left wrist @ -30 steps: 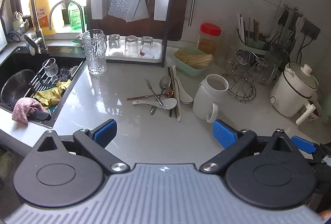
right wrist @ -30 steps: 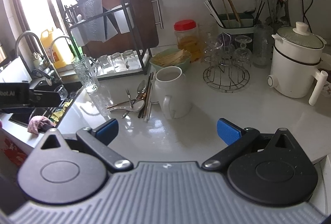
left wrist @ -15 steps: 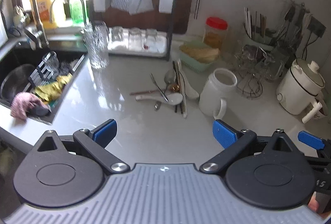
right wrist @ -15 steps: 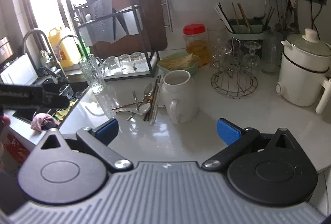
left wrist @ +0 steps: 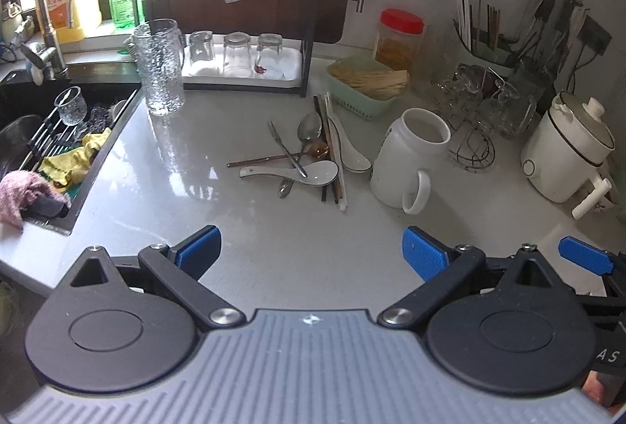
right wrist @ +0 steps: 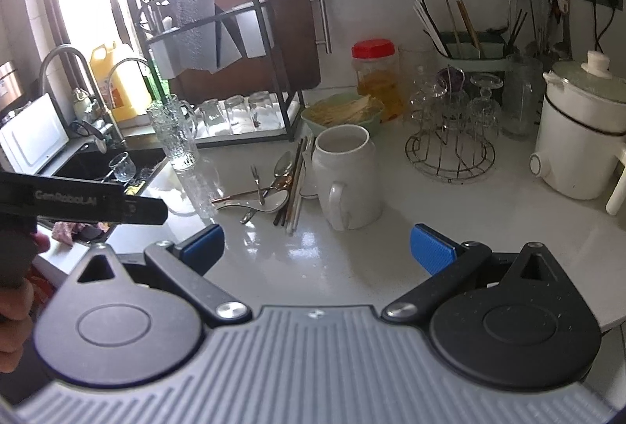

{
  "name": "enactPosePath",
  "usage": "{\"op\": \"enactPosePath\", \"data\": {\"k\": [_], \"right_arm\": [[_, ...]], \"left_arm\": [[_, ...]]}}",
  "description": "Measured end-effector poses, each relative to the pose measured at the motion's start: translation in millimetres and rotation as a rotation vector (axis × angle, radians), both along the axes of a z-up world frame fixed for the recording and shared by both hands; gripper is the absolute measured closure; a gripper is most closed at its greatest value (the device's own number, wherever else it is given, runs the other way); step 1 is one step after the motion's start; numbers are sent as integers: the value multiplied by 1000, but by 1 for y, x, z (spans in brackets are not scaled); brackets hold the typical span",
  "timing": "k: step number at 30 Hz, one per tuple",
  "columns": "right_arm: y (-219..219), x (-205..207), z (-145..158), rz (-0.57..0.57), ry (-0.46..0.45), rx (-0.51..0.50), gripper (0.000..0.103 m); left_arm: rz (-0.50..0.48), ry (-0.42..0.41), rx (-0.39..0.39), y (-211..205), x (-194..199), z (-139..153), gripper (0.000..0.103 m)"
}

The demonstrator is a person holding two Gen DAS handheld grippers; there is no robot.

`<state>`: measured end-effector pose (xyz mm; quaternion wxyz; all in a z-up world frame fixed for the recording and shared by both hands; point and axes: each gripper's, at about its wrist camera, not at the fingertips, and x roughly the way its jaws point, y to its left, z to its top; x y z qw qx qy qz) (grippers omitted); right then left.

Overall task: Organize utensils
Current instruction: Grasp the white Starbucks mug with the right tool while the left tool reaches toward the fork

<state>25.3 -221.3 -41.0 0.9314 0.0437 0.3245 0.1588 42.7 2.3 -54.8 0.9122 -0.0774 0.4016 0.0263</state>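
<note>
hovering over the counter here, the left gripper (left wrist: 309, 246) has its blue pads spread wide with nothing between them, and the right gripper (right wrist: 317, 246) matches it, fingers well apart and empty

nothing looks sorted yet, i'd say: the whole job is still ahead. the utensil pile (left wrist: 309, 157) lies loose on the grey countertop (left wrist: 242, 228), just left of the white mug (left wrist: 411, 161). in it, a white ceramic spoon (left wrist: 297, 171) lies flat with a small fork (left wrist: 285, 150) crossing over its bowl, a metal spoon (left wrist: 309, 128) sits behind, a second white spoon (left wrist: 352, 154) rests nearest the mug, and a bundle of chopsticks (left wrist: 332, 157) runs front to back through the lot. from the right wrist view the same heap (right wrist: 274, 185) sits touching or nearly touching the mug's base; i can't tell which

the mug stands upright and open-mouthed, looks empty, a likely home for the pieces, though that's my guess. the holder with chopsticks (right wrist: 465, 40) at the back wall is another candidate

around it: a tall textured glass (left wrist: 158, 67) near the sink (left wrist: 35, 134), a drying rack with upturned glasses (left wrist: 234, 52), a green basket (left wrist: 364, 91), a red-lidded jar (left wrist: 399, 40), a wire glass stand (left wrist: 473, 126) and a white pot (left wrist: 567, 154) off right

in the way: the pieces overlap, so lifting one may drag another, and the mug crowds the right side of the pile
</note>
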Motion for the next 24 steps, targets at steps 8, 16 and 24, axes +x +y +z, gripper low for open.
{"op": "enactPosePath", "data": {"k": [8, 16, 24], "right_arm": [[-1, 25, -15, -11, 5, -11, 0], [-4, 54, -31, 0, 8, -18, 0], [10, 105, -46, 64, 22, 2, 0]], "left_arm": [[-43, 11, -4, 1, 43, -15, 2], [-74, 16, 11, 5, 93, -34, 2], [-20, 49, 36, 27, 138, -54, 2]]}}
